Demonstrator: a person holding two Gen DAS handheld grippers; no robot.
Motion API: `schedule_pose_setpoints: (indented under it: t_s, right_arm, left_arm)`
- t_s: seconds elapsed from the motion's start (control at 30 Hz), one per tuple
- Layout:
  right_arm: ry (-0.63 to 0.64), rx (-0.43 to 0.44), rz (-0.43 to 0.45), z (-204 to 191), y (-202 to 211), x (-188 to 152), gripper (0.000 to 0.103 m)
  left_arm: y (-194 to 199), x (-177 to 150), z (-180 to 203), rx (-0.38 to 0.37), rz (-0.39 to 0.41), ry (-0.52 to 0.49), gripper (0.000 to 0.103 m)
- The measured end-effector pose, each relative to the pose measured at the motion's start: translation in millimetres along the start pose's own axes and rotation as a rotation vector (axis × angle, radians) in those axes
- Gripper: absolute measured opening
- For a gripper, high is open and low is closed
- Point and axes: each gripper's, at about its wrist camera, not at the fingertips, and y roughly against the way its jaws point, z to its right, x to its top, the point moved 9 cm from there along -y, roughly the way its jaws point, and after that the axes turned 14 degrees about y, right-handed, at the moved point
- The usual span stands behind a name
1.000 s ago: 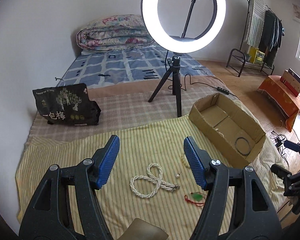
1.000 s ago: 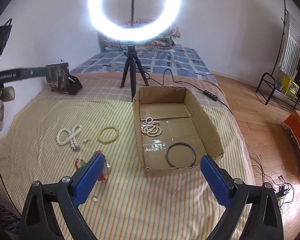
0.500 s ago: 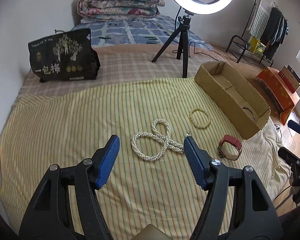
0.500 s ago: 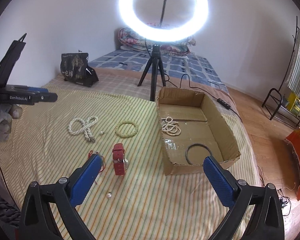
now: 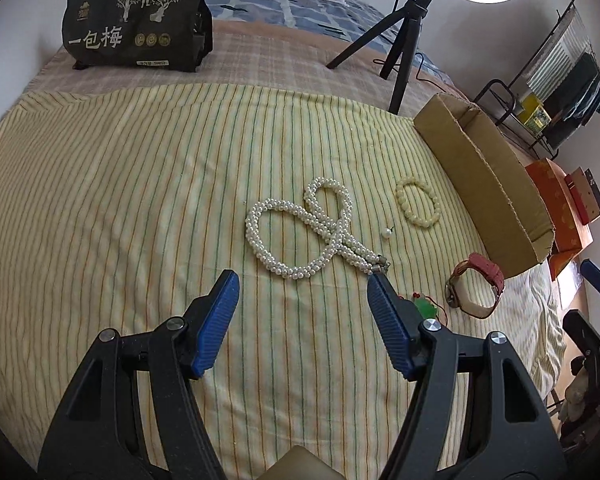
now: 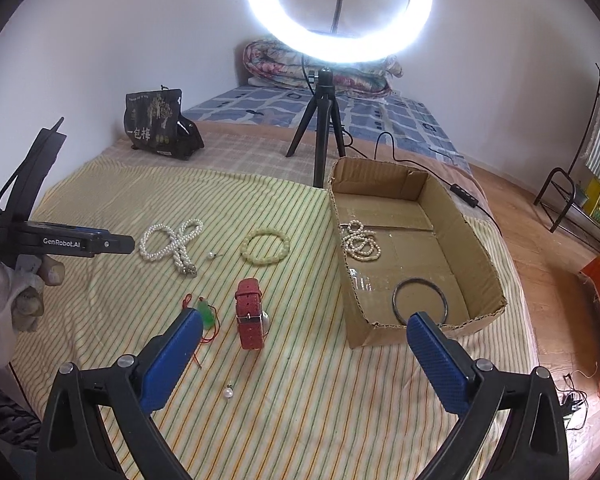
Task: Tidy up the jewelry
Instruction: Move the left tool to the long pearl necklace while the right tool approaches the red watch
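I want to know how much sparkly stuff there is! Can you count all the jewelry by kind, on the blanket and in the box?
Pearl necklaces: 2
Bead bracelets: 1
Dark bangles: 1
Red watches: 1
Green pendants on red cord: 1
Loose pearl earrings: 2
Total: 8

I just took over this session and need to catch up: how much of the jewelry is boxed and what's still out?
Done: a pearl strand and a dark bangle lie in the cardboard box. In hand: nothing; the left gripper is open above the pearl necklace, and the right gripper is open too. Left on the striped sheet: that necklace, the yellow bead bracelet, red watch, green pendant and two loose pearls.
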Motion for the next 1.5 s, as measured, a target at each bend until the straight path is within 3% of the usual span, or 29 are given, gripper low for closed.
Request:
schedule_pose_setpoints:
  t_s: [0.53, 0.7, 0.73, 0.77, 0.87, 1.17, 1.27, 1.37, 1.5]
  right_arm:
    - [0.004, -0.01, -0.004, 5.9, -5.9, -0.9, 0.103]
    - [0.005, -0.012, -0.011, 7.5, -8.0, -2.1, 0.103]
    - [0.003, -0.015, -0.009, 8.1, -7.9, -1.7, 0.103]
    - [0.001, -0.017, -0.008, 8.6, -7.7, -1.4, 0.103]
    - [-0.001, -0.019, -0.006, 9.4, -7.5, -0.8, 0.103]
    - [-0.02, -0.02, 0.005, 13.3, -5.5, 1.2, 0.103]
    - [-0.04, -0.012, 0.014, 15.5, -3.2, 1.7, 0.103]
    - [-0.043, 0.001, 0.011, 14.3, -4.0, 0.4, 0.103]
    - [-0.024, 0.037, -0.016, 3.8, -13.1, -4.0, 0.103]
  left_arm:
    - [-33.9, -0.3, 9.8, -0.04, -0.033, 0.217, 0.068]
    - [-41.6, -4.5, 17.9, -0.025, -0.047, 0.209, 0.068]
    - [-43.0, -3.8, 17.4, -0.028, -0.05, 0.226, 0.067]
    - [-44.5, -2.5, 16.7, -0.028, -0.051, 0.251, 0.057]
    - [-49.7, -0.5, 15.8, -0.004, -0.064, 0.298, 0.045]
    - [-59.9, -0.9, 23.9, 0.01, -0.085, 0.379, 0.044]
    - [-69.5, 4.9, 27.6, 0.067, -0.078, 0.345, 0.044]
    - [-77.4, 8.9, 34.0, 0.141, -0.052, 0.249, 0.043]
    - [-78.1, 6.8, 34.7, 0.211, 0.028, 0.144, 0.028]
